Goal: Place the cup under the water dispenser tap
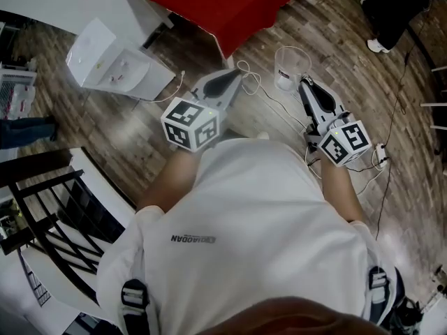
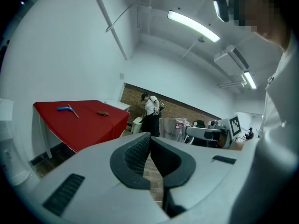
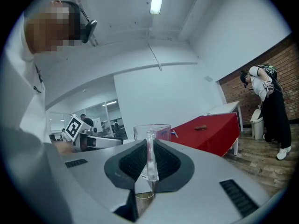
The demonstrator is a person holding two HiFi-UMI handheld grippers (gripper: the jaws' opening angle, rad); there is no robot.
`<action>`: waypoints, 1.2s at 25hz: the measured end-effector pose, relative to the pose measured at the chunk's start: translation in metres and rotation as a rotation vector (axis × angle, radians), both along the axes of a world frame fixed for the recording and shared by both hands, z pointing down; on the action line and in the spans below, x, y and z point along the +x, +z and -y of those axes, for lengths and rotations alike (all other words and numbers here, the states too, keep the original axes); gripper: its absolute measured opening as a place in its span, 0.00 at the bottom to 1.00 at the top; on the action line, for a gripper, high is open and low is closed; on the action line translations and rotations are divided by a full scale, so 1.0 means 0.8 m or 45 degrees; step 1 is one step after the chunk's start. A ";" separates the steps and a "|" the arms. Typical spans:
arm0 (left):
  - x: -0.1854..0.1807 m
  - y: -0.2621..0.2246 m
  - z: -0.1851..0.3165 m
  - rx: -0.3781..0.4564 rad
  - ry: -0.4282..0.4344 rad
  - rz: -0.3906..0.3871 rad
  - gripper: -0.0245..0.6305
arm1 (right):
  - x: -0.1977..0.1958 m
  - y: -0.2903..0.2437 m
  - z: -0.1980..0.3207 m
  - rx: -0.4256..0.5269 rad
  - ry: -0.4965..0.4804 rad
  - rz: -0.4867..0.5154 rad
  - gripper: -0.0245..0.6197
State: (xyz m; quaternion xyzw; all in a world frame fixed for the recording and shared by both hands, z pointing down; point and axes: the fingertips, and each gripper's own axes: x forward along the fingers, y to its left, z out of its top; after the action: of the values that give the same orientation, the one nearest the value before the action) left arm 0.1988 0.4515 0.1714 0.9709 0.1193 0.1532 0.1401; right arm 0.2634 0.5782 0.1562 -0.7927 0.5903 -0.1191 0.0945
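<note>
Right gripper (image 3: 150,146) is clamped on the clear cup (image 1: 291,67) — its handle is pinched between the pads, and the cup is held out front above the wood floor (image 1: 140,131). Left gripper (image 2: 149,139) is seen with its jaws shut together, nothing caught between them. A white cable (image 1: 269,96) is strewn loose on the floor, close by the cup in the head view. Off to the left, well apart from the cup, the white water dispenser (image 1: 115,65) is parked — so the cup isn't placed under its tap yet. Further back a red-covered table (image 1: 216,2) can be seen, with a few small items left on top. Way back, a person in dark trousers (image 3: 268,106) can be made out by a brick wall.
</note>
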 end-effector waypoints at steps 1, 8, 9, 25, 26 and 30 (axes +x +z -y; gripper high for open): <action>-0.004 0.000 0.006 0.001 -0.008 0.002 0.03 | -0.003 0.000 0.007 -0.004 -0.005 0.002 0.11; -0.037 -0.003 0.063 0.010 -0.072 0.010 0.03 | -0.028 -0.006 0.067 -0.013 -0.066 0.011 0.11; -0.041 -0.005 0.074 0.011 -0.087 0.005 0.03 | -0.032 -0.007 0.077 -0.014 -0.079 0.010 0.11; -0.142 -0.003 0.196 -0.028 -0.310 0.002 0.03 | -0.106 -0.015 0.226 -0.056 -0.320 0.008 0.11; -0.148 -0.001 0.201 -0.032 -0.321 0.005 0.03 | -0.110 -0.014 0.232 -0.061 -0.335 0.009 0.11; -0.175 0.005 0.218 -0.045 -0.358 0.011 0.03 | -0.128 -0.005 0.261 -0.096 -0.382 0.025 0.11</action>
State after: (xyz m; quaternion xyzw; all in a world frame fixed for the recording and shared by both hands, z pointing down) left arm 0.0587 0.2769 0.1758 0.9748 -0.0159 0.1341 0.1777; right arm 0.1611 0.3696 0.1525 -0.6973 0.6964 -0.1620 0.0515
